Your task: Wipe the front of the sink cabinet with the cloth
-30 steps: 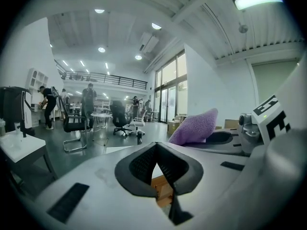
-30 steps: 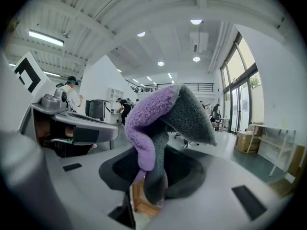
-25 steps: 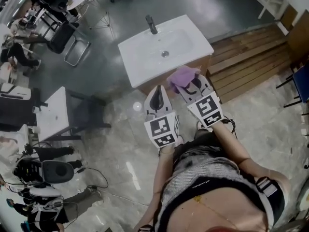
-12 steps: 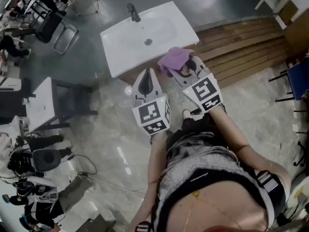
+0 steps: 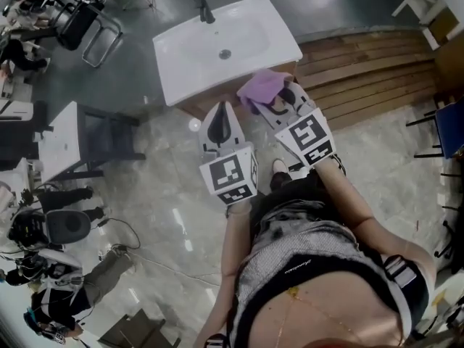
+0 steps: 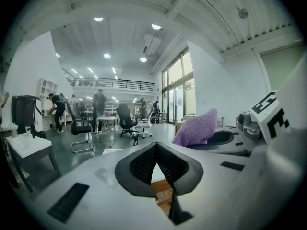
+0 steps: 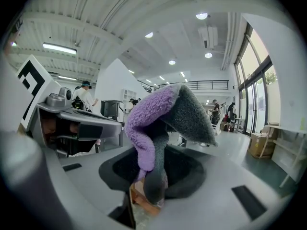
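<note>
The white sink (image 5: 225,46) sits on a wooden cabinet (image 5: 194,109) whose front faces me, in the head view's upper middle. My right gripper (image 5: 274,100) is shut on a purple and grey cloth (image 5: 261,85) held just at the cabinet's top front edge, right of centre. The right gripper view shows the cloth (image 7: 163,123) bunched up between the jaws, hiding what lies ahead. Beside it on the left, my left gripper (image 5: 221,122) is shut and holds nothing; its tip (image 6: 154,169) points at the cabinet's wood (image 6: 163,193).
A black faucet (image 5: 205,9) stands at the sink's back. Wooden decking (image 5: 362,71) lies to the right, with a blue chair (image 5: 453,129) beyond. A white table (image 5: 61,151) and dark chair (image 5: 109,140) stand left. Cables (image 5: 123,238) trail on the glossy floor.
The head view has shifted, so the sink now sits further left and higher. Both grippers stay side by side at the cabinet's front edge, the cloth still in the right one.
</note>
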